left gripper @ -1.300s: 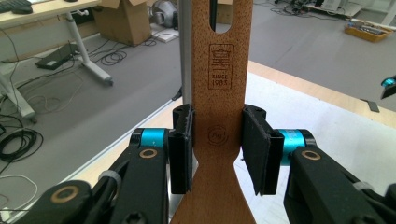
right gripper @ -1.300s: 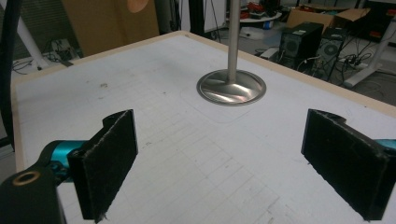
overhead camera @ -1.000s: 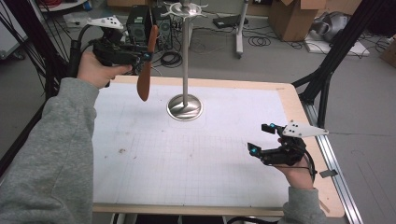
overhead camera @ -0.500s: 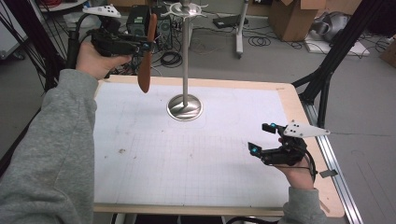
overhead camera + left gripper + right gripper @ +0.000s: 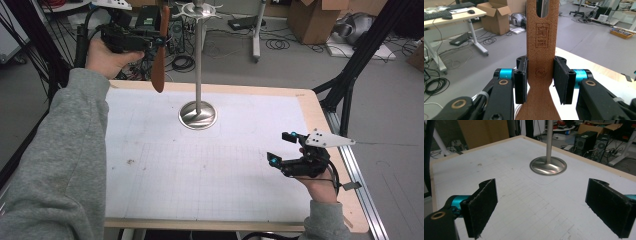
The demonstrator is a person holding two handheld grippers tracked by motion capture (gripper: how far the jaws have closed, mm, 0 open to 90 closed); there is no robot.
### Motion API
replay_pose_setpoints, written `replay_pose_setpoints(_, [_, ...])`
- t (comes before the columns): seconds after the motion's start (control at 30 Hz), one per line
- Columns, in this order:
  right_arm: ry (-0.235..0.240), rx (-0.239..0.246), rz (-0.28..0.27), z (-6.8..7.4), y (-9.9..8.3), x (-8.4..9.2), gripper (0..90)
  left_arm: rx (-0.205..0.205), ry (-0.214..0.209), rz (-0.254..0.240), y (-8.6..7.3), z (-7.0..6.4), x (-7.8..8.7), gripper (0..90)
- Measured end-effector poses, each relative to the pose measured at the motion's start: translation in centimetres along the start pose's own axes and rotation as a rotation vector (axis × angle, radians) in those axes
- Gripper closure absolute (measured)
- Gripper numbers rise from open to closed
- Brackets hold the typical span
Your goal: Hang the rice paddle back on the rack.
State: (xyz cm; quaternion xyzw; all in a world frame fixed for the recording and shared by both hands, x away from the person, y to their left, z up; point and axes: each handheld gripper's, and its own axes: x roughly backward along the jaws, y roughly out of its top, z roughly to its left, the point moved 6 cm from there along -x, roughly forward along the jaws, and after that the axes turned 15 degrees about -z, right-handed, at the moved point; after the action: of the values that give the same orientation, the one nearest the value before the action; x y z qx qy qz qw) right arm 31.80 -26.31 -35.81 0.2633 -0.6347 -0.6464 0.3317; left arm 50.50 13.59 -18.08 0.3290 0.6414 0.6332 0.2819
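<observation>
A brown wooden spatula (image 5: 160, 50) hangs upright above the table's far left edge, handle end up, with my left gripper (image 5: 150, 39) shut on its handle. In the left gripper view the black pads (image 5: 520, 80) press both edges of the stamped wooden spatula handle (image 5: 543, 60), whose slotted hole sits at the top. To its right stands a metal stand (image 5: 198, 65) with a round base (image 5: 198, 115) and hooks at the top (image 5: 199, 9). My right gripper (image 5: 282, 147) rests open low over the table's right side, nothing between its pads (image 5: 482, 207), facing the stand base (image 5: 548, 165).
The white gridded mat (image 5: 210, 165) covers the wooden table (image 5: 320, 115). Black frame legs (image 5: 350, 75) rise at the right rear. Cables, computer cases and cardboard boxes (image 5: 312, 17) lie on the floor beyond the far edge.
My left hand has lifted the spatula higher, bringing its top near the level of the stand's hooks. The right gripper has stayed still.
</observation>
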Motion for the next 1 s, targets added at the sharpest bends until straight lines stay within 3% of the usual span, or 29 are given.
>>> replay_pose_setpoints(0.4, [-0.01, -0.003, -0.009, -0.4, 0.1, 0.4, 9.4, -0.007, 0.009, 0.007, 0.3, 0.1, -0.8, 65.1])
replay_pose_setpoints(1.0, [-0.01, 0.001, -0.012, -0.3, 0.1, 0.5, 9.4, -0.006, -0.01, 0.007, 0.2, -0.4, -1.1, 65.0])
